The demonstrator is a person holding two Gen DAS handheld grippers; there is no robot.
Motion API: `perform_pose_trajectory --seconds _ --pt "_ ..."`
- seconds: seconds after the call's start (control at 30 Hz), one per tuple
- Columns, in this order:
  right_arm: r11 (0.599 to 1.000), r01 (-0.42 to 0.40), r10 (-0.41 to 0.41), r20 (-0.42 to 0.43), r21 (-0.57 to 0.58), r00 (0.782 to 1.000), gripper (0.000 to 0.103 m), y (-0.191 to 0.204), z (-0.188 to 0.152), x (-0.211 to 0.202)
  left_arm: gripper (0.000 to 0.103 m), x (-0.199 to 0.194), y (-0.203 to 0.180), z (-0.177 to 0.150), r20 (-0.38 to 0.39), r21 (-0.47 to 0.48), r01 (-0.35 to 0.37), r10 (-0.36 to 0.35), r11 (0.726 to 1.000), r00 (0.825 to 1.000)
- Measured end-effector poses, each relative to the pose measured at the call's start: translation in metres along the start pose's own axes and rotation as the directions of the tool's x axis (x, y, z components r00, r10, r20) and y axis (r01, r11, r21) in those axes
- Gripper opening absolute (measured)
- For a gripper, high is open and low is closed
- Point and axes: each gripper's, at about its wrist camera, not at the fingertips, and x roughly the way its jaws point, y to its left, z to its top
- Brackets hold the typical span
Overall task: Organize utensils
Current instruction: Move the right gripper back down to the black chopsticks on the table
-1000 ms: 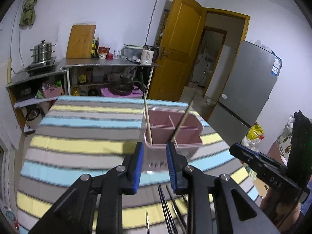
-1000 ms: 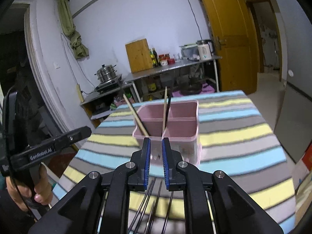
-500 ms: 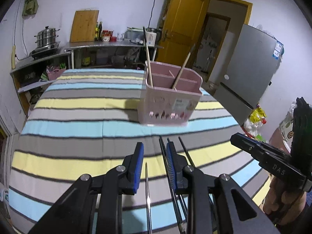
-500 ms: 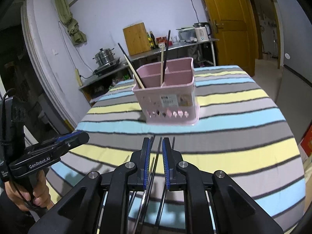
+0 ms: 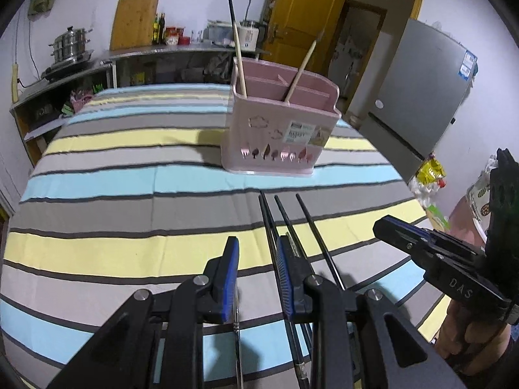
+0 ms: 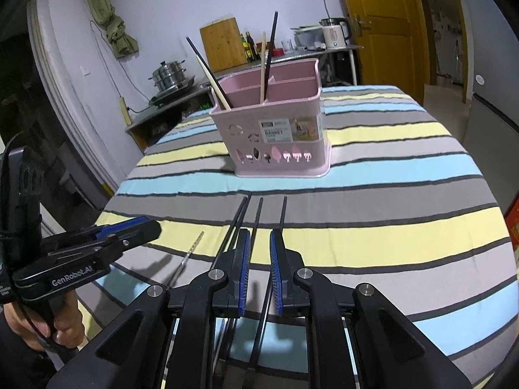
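A pink utensil basket [image 5: 279, 129] [image 6: 275, 133] stands upright on the striped tablecloth, with several chopsticks leaning in its compartments. Several black chopsticks [image 5: 285, 217] [image 6: 259, 214] lie on the cloth in front of it, pointing at the basket. A thin silver chopstick [image 6: 191, 249] lies to their left. My left gripper [image 5: 256, 259] is open and empty, low over the near ends of the chopsticks. My right gripper [image 6: 259, 253] is open and empty, low over a black chopstick that runs between its fingers. Each gripper shows in the other's view: the right [image 5: 421, 243], the left [image 6: 123, 236].
The table [image 6: 421, 201] carries a blue, yellow and grey striped cloth. Behind it stand a metal counter [image 5: 146, 55] with a steamer pot, cutting board and kettle, a yellow door [image 5: 301, 16] and a grey fridge [image 5: 421, 90].
Both grippers have dropped lower and pulled back toward the near table edge, so the basket looks farther and the black chopsticks now lie under the fingers. Both stay open.
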Motion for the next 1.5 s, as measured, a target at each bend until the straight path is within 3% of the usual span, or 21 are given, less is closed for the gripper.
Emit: perform_pose_trajectory --seconds 0.23,0.63,1.2,1.5 --pt "1.0 0.003 -0.002 -0.039 0.013 0.999 0.012 -0.006 -0.003 0.016 0.025 0.042 -0.007 0.004 -0.108 0.025 -0.01 0.012 1.0 0.994" --pt "1.0 0.01 -0.008 -0.079 0.028 0.997 0.012 -0.016 0.004 0.042 0.025 0.083 -0.007 0.012 -0.183 0.032 -0.029 0.034 0.999 0.983" --pt "1.0 0.015 -0.013 -0.135 0.015 0.991 0.012 -0.019 0.012 0.07 0.028 0.089 0.004 0.021 -0.201 0.016 -0.042 0.044 0.999 0.979" --pt "0.999 0.042 -0.042 -0.179 -0.003 0.983 0.012 -0.02 0.027 0.099 0.028 0.107 -0.001 0.037 -0.237 0.087 -0.055 0.075 0.995 0.969"
